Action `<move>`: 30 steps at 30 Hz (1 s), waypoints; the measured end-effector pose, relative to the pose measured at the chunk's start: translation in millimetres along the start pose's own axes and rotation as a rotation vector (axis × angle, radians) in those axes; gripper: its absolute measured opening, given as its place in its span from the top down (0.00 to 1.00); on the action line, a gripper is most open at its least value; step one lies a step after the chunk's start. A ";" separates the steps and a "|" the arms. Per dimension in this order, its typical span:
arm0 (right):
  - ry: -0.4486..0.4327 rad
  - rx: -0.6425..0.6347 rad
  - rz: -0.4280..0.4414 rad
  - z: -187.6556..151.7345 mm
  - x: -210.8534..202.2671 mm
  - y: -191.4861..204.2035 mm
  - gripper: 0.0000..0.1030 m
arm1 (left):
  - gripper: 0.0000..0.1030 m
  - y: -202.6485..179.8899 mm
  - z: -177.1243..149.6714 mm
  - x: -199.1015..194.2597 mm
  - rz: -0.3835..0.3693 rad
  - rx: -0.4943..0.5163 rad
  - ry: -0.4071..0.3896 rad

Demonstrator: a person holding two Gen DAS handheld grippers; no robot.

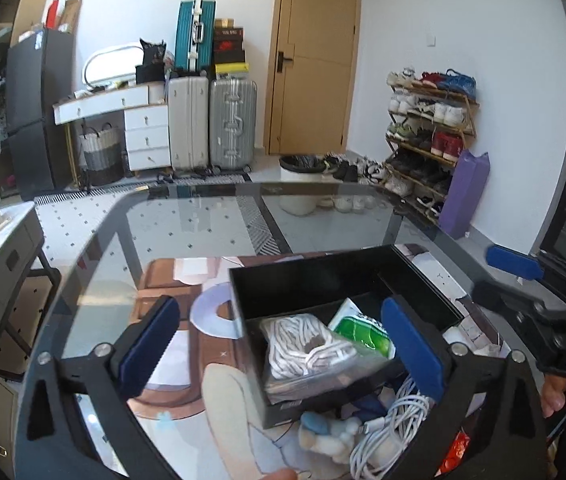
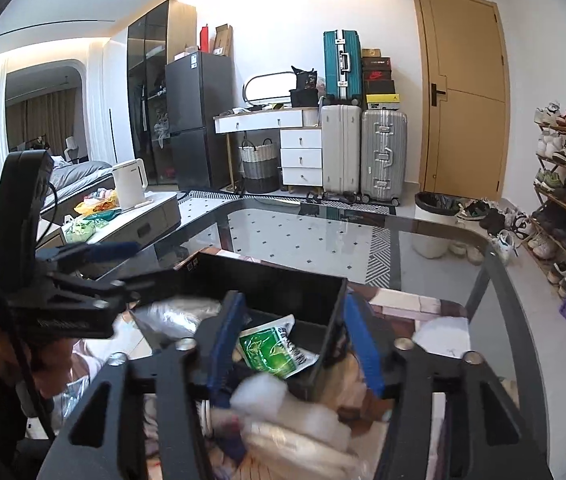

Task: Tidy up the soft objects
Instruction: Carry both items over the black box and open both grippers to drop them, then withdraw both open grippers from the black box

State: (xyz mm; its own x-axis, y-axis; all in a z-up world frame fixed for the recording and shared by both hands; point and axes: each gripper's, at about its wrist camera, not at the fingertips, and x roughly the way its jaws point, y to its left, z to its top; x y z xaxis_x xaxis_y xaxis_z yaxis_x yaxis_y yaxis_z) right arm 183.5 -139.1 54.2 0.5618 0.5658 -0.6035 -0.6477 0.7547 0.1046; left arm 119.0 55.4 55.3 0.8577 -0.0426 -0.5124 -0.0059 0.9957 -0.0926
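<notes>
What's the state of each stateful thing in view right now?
left hand-held gripper: open, holding nothing
right hand-held gripper: open, nothing pinched
black box: lidless, partly filled
white rope bag: inside the box
green packet: inside the box
white cable: coiled, outside the box
door: closed

Two close wrist views, shared black box (image 1: 315,280)

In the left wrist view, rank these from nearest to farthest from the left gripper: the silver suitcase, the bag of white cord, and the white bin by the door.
From the left gripper:
1. Bag of white cord, between its fingers, inside the black box.
2. White bin, on the floor past the glass table.
3. Silver suitcase, upright against the far wall.
</notes>
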 end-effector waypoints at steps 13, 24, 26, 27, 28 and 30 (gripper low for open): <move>-0.016 0.059 0.001 -23.3 -44.2 -4.2 0.01 | 0.00 10.1 -24.6 -35.2 0.064 0.032 0.004; 0.028 0.049 0.045 -51.3 -57.3 11.5 0.01 | 0.00 17.7 -50.2 -59.5 0.069 0.019 0.001; 0.036 0.053 0.059 -55.6 -58.6 13.5 0.01 | 0.00 18.7 -52.7 -63.3 0.061 0.014 -0.001; 0.038 0.058 0.064 -58.1 -59.3 14.7 0.01 | 0.00 18.4 -53.9 -64.6 0.061 0.015 -0.002; 0.042 0.062 0.069 -60.8 -59.2 16.3 0.01 | 0.00 18.7 -55.9 -66.2 0.062 0.015 -0.005; 0.052 0.062 0.081 -65.0 -58.9 19.5 0.01 | 0.00 18.7 -58.7 -67.8 0.058 0.015 -0.005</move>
State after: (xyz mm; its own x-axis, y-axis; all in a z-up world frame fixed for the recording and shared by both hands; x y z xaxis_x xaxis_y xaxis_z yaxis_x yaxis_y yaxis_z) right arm 104.3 -179.3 40.4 0.4804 0.6087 -0.6314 -0.6556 0.7275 0.2024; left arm 30.6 72.1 38.2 0.8589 0.0160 -0.5120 -0.0485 0.9976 -0.0502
